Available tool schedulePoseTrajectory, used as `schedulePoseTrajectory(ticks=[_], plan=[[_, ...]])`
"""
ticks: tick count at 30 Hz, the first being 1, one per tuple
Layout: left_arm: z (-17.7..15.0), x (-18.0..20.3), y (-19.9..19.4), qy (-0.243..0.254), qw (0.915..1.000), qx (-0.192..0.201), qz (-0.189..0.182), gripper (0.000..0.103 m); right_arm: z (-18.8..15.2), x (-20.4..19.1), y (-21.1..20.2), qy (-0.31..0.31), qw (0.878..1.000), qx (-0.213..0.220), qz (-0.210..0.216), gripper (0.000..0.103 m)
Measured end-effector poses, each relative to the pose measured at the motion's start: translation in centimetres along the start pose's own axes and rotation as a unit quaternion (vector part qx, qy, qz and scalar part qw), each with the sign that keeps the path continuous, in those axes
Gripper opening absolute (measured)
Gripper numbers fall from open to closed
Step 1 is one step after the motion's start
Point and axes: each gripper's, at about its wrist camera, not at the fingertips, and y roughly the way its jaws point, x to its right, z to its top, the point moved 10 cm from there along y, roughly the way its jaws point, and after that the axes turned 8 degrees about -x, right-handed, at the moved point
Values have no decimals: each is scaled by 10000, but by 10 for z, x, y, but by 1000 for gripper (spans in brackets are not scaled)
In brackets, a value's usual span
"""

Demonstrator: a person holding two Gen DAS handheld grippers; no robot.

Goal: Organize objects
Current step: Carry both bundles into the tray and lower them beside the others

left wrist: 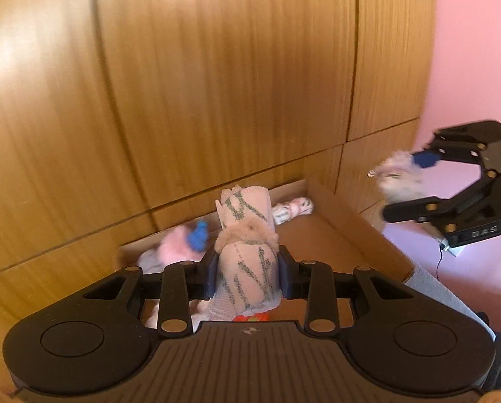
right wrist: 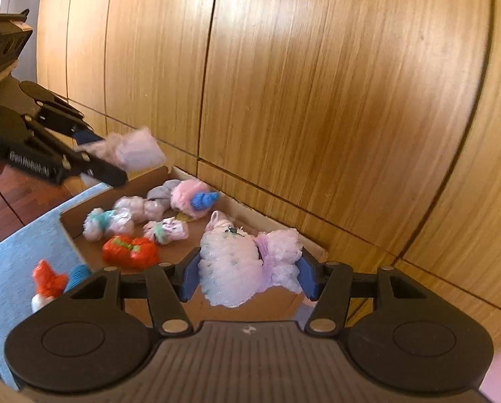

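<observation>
Pink fabric is showing between both pairs of jaws. The left gripper is pinching a rolled pale pink sock bundle with grey zigzag marks and a fuzzy band, holding it upright above the cardboard box. The right gripper is clamping a fluffy pink-and-white sock bundle over the same box. Several more bundles are lying inside it, among them a red one and a pink one with a blue tip. Wooden cabinet doors are standing just behind
</observation>
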Motion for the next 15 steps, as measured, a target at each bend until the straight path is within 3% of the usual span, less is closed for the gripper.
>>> schedulePoseTrajectory(ticks=[15], plan=[[-11, 21, 100, 124, 9959, -838, -307, 42, -8, 7, 83, -155, 9977, -655, 34, 54]])
